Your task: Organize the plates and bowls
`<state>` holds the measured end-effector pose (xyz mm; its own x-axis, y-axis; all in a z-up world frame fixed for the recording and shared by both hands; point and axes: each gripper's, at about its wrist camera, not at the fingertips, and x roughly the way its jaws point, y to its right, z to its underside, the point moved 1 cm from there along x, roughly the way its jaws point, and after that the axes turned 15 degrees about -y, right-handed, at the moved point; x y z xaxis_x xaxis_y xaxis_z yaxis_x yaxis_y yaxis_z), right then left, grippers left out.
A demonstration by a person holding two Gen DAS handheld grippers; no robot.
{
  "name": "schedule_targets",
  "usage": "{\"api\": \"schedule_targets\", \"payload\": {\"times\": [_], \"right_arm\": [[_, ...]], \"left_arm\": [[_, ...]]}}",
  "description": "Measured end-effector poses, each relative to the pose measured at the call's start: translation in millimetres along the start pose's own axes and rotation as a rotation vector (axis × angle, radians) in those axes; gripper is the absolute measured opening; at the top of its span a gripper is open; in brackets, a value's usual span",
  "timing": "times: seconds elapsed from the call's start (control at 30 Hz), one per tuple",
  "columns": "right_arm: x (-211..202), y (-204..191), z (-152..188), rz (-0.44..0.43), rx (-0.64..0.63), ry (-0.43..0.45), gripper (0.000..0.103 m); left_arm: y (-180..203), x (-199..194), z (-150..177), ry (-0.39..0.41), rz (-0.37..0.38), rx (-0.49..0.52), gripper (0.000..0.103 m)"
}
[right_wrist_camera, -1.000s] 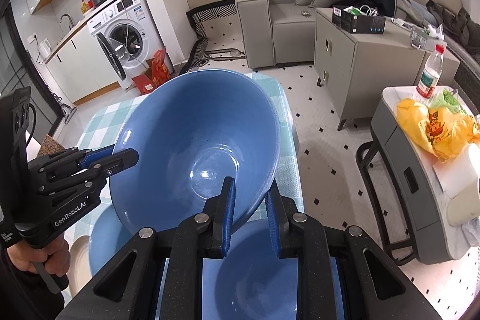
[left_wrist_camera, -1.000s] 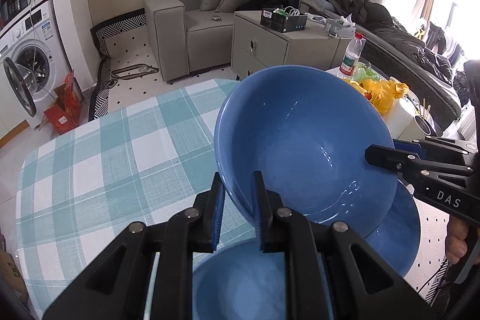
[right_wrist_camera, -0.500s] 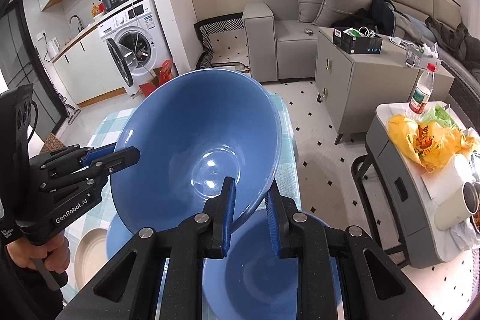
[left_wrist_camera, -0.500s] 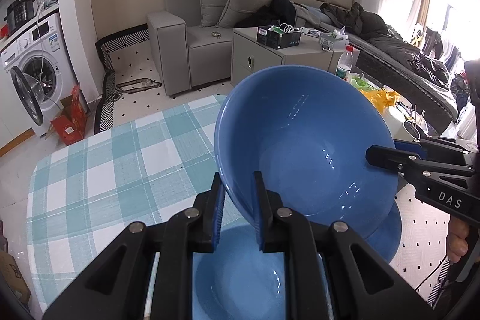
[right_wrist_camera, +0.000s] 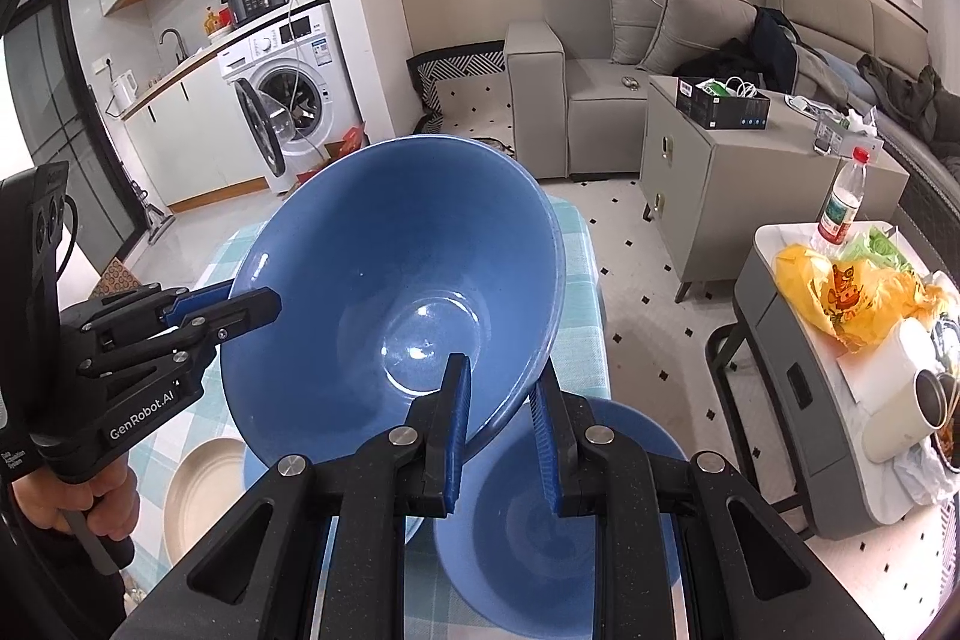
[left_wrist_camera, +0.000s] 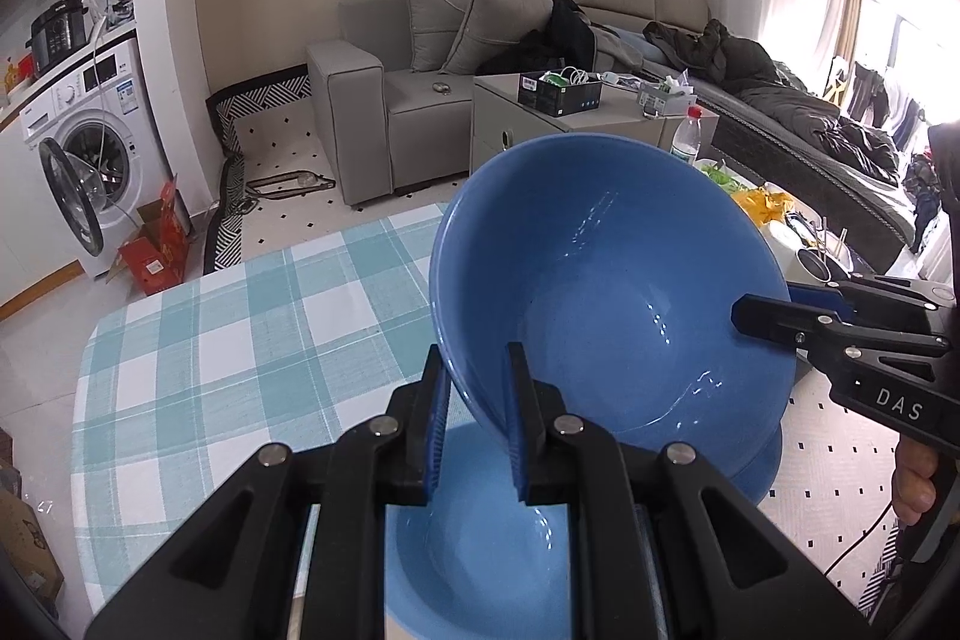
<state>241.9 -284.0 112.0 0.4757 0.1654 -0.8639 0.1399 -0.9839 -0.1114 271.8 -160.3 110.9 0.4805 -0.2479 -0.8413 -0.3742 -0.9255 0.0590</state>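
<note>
Blue bowl [left_wrist_camera: 612,292] | L hand-held gripper [right_wrist_camera: 240,307] "GenRobot.AI" | R hand-held gripper [left_wrist_camera: 762,310] "DAS"

The big blue bowl [left_wrist_camera: 606,304] fills the centre of both views, blocking passage between the left gripper [left_wrist_camera: 474,424] and right gripper [right_wrist_camera: 498,424]. Lower frame, a second blue bowl [right_wrist_camera: 540,532] and a cream plate [right_wrist_camera: 198,490] occupy the table. Bare checked tablecloth [left_wrist_camera: 240,340] lies at left.
</note>
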Motion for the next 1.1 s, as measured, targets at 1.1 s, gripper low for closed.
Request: {"api": "schedule_targets", "payload": {"times": [1.1], "right_arm": [[5.2, -47.5, 42.1, -0.029, -0.079, -0.036, 0.02]], "left_arm": [[-16.3, -14.8, 61.1, -0.008, -0.035, -0.049, 0.015]]}}
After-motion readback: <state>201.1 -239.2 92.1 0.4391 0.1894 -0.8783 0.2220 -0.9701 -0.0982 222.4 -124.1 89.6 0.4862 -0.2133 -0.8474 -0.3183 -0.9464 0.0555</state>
